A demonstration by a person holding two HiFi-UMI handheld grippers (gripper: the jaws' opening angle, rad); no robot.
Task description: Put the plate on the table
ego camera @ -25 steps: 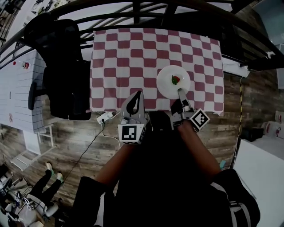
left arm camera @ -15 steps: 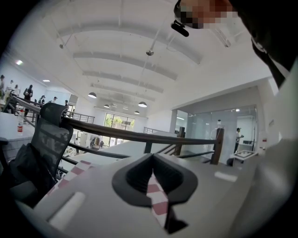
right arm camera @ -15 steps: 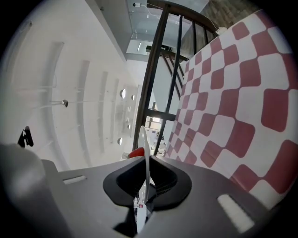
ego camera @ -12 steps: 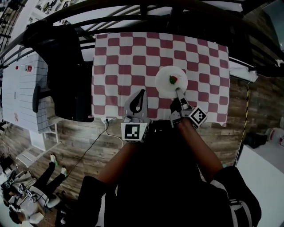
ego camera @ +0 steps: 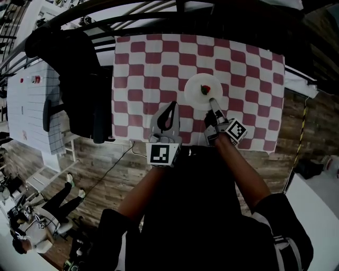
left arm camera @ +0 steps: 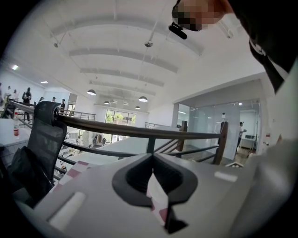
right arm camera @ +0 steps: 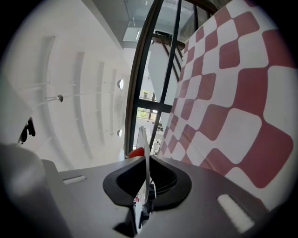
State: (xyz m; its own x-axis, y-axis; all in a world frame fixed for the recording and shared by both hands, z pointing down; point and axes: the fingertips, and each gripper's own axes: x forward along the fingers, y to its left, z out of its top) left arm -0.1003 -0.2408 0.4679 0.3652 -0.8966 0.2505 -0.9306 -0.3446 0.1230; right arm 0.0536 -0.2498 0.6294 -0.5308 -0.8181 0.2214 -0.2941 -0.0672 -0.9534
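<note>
A white plate [ego camera: 197, 84] carrying a small red piece of food [ego camera: 205, 90] is over the red-and-white checked table [ego camera: 143, 69], right of its middle. My right gripper [ego camera: 213, 101] is shut on the plate's near rim. In the right gripper view the plate [right arm camera: 145, 139] runs edge-on between the jaws, the red food [right arm camera: 136, 152] beside it. Whether the plate rests on the cloth I cannot tell. My left gripper [ego camera: 170, 108] is shut and holds nothing, over the table's near edge, left of the plate. Its jaws [left arm camera: 152, 173] meet, leaving only a sliver of cloth visible.
A black chair with dark clothing [ego camera: 79, 79] stands against the table's left side. A dark railing [ego camera: 159, 10] runs along the far side. Wooden floor [ego camera: 106, 164] lies below the near edge. People [ego camera: 32, 233] stand at the lower left.
The right gripper has carried the plate farther in from the table's near edge. The left gripper has moved forward over the cloth's edge.
</note>
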